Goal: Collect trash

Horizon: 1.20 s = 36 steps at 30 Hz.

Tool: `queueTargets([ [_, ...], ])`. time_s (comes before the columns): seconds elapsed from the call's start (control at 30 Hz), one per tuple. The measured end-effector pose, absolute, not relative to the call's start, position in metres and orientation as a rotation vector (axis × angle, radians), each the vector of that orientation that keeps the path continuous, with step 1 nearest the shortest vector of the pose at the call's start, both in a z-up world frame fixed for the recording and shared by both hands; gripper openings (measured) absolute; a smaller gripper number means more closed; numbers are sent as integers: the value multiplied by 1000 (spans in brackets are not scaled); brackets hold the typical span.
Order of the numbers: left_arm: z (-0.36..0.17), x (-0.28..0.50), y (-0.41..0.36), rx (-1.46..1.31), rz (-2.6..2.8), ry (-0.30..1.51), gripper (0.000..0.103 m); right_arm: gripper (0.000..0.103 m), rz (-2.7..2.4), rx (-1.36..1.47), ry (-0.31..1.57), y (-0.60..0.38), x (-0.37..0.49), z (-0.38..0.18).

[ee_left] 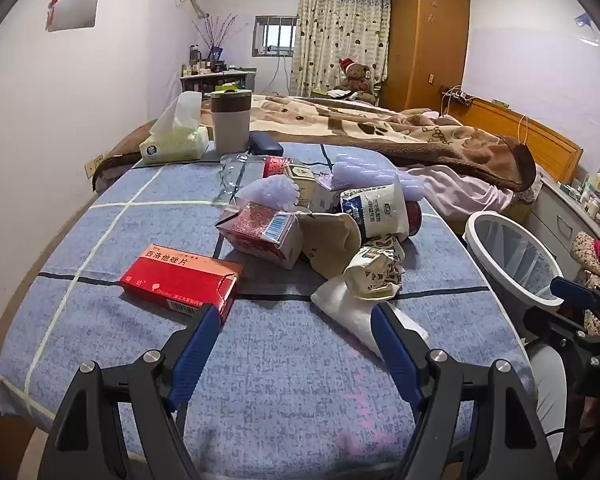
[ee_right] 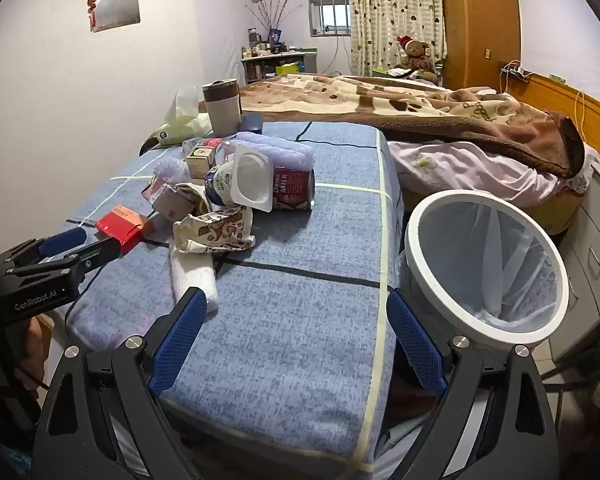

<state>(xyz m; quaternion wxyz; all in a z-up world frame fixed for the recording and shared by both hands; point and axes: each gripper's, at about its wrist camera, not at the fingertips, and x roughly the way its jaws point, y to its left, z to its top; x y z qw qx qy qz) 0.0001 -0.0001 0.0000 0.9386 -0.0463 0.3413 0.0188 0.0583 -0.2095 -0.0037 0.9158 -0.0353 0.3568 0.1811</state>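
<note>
A white bin (ee_right: 486,264) lined with a thin clear bag stands on the floor just off the right edge of the blue checked bedspread (ee_right: 292,320); its mouth tilts toward the right wrist camera, and what shows of the inside holds only the liner. The trash sits in a heap in the middle of the bedspread. A red box (ee_left: 180,278) lies flat at the left of the heap, its long axis running left to right across the left wrist view, torn end to the right. A yogurt cup (ee_right: 252,178) lies on its side with its open mouth facing the right camera, leaning on a milk can (ee_right: 294,190) that is also on its side, long axis left to right. A crumpled paper bag (ee_right: 214,232) rests at the front of the heap, touching a rolled white tissue (ee_right: 192,276) whose length points toward the cameras.

The left gripper (ee_left: 292,344) hovers wide open and empty; the red box's corner is just beyond its left finger, the tissue beside its right finger. The right gripper (ee_right: 296,336) is also wide open, holding nothing, with the tissue's end near its left finger and the bin just beyond its right.
</note>
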Motion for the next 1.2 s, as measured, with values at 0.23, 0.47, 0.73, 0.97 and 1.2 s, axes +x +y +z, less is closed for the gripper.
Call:
queueTargets([
  [0.23,0,0,-2,-88,40,691,77,93,374,-75,741,-208,57,-3],
  [0.47,1,0,-1,-92,39,683,77,93,373,-78,736,-208,57,3],
  [0.73,10,-6,1,-94,39,671,77,93,374,-78,729,-206,55,3],
  [0.97,12,-6,3,-95,39,666,77,93,373,-80,728,-206,55,4],
  [1.2,11,-7,2,-95,39,664,77,93,374,-81,725,-206,54,4],
])
